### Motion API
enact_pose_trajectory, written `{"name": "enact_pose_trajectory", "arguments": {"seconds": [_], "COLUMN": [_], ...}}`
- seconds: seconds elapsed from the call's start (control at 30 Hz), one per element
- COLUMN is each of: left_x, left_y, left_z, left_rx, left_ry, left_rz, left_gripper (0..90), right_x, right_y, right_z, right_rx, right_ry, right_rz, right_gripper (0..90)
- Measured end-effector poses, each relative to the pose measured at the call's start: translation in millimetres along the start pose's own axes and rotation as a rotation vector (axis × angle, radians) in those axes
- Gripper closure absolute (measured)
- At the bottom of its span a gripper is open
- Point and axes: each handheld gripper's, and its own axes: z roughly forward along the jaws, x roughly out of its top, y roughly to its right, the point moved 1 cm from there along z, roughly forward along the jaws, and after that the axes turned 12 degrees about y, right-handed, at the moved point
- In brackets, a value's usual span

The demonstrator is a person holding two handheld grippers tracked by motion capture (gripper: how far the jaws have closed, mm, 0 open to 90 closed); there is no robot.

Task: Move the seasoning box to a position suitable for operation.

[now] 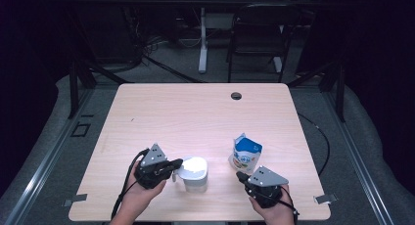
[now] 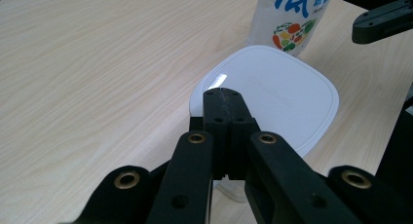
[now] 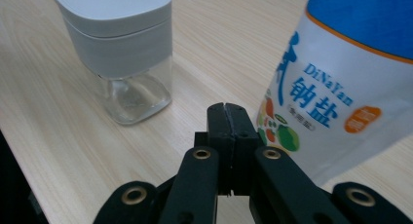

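The fingers of both grippers are clenched flat together with nothing between them: the left gripper (image 1: 177,163) rests its black tips (image 2: 222,109) over the edge of the container lid (image 2: 272,95), perhaps to steady or press it, while the right gripper (image 1: 241,176) hovers at the foot of the salt pouch (image 1: 246,154), its tips (image 3: 228,124) just beside the printed front and not gripping it. The container (image 3: 120,48) stands upright on the worktop (image 1: 195,112) near the front edge, between the two hands, a rounded-square jar with a clear, glassy lower body and a matt, pale grey cap that catches a small highlight. The pouch stands just to its right, apart from it, a soft glossy bag in blue and white with vegetable pictures, its top torn open, which suggests it is set close for pouring. The worktop is pale wood-grain laminate, smooth and bare elsewhere.
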Motion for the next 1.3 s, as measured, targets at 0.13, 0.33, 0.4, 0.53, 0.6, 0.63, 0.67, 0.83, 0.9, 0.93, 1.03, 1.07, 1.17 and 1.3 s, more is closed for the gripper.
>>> {"name": "enact_pose_trajectory", "arguments": {"seconds": [0.13, 0.33, 0.4, 0.53, 0.6, 0.63, 0.67, 0.83, 0.9, 0.93, 1.03, 1.07, 1.17, 1.3], "left_x": [-0.1, 0.3, 0.2, 0.0, -0.3, -0.3, -0.3, -0.3, -0.4, -0.5, -0.5, -0.5, -0.5, -0.5], "left_y": [0.2, 0.1, 0.1, -0.2, -0.4, -0.5, -0.5, -0.8, -0.8, -0.8, -0.6, -0.7, -0.6, -0.5], "left_z": [0.2, -0.8, -0.8, -0.9, -0.9, -0.9, -1.0, -1.1, -1.1, -1.1, -1.2, -1.1, -1.1, -1.2], "left_rx": [0.002, -0.007, -0.007, -0.009, -0.01, -0.011, -0.01, -0.011, -0.012, -0.011, -0.01, -0.01, -0.009, -0.007], "left_ry": [0.003, -0.006, -0.006, -0.003, -0.001, -0.001, -0.001, -0.002, -0.001, -0.001, -0.001, -0.001, -0.001, 0.0], "left_rz": [0.001, 0.002, 0.002, -0.001, -0.004, -0.005, -0.005, -0.007, -0.008, -0.012, -0.012, -0.012, -0.014, -0.015], "left_gripper": [90.0, 90.0, 90.0, 90.0, 90.0, 90.0, 90.0, 90.0, 90.0, 90.0, 90.0, 90.0, 90.0, 90.0], "right_x": [3.8, 9.0, 10.9, 15.6, 17.5, 18.3, 18.9, 21.1, 22.1, 22.7, 24.3, 24.8, 25.8, 25.8], "right_y": [-3.9, -7.7, -8.1, -9.8, -10.7, -11.1, -11.7, -14.8, -16.1, -16.8, -18.8, -19.4, -21.8, -23.5], "right_z": [8.7, 20.6, 23.1, 26.6, 28.5, 29.0, 30.1, 34.5, 36.1, 36.7, 39.3, 40.2, 43.0, 45.9], "right_rx": [0.021, 0.042, 0.05, 0.063, 0.069, 0.071, 0.073, 0.092, 0.099, 0.099, 0.109, 0.114, 0.122, 0.131], "right_ry": [-0.023, -0.044, -0.042, -0.041, -0.037, -0.038, -0.035, -0.036, -0.035, -0.036, -0.029, -0.03, -0.033, -0.035], "right_rz": [-0.011, -0.02, -0.018, -0.018, -0.019, -0.021, -0.02, -0.024, -0.024, -0.026, -0.028, -0.028, -0.035, -0.039], "right_gripper": [90.0, 90.0, 90.0, 90.0, 90.0, 90.0, 90.0, 90.0, 90.0, 90.0, 90.0, 90.0, 90.0, 90.0]}}
